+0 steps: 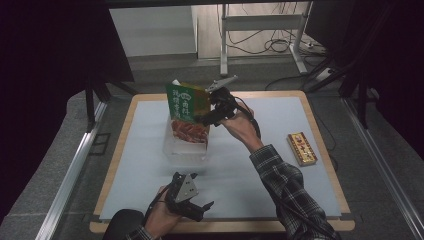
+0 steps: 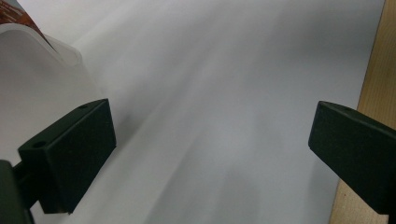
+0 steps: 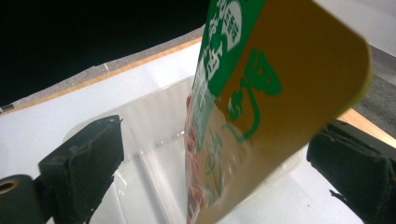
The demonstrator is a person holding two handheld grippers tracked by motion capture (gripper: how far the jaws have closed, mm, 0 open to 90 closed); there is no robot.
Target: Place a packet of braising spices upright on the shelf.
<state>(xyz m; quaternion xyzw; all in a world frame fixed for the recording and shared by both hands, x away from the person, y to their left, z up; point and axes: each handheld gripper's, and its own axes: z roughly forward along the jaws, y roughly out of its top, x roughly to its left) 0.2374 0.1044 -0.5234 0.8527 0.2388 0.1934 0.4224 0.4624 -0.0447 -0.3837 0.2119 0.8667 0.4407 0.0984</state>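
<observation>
Green-and-yellow snack bag (image 1: pixel 187 104) with white script, red contents; clear container (image 1: pixel 185 145); plaid sleeve (image 1: pixel 285 187); gold-red box (image 1: pixel 301 148)

The snack pouch (image 1: pixel 187 107) has a green panel with white Chinese characters running down it, but they're too small and blurry in the high view to actually read. In the right gripper view the same pouch (image 3: pixel 261 88) shows bits of white characters up top and a big green one on the orange-yellow part (cut off and tilted, so no luck). The gold box (image 1: pixel 301 148) has red markings, unreadable.
</observation>
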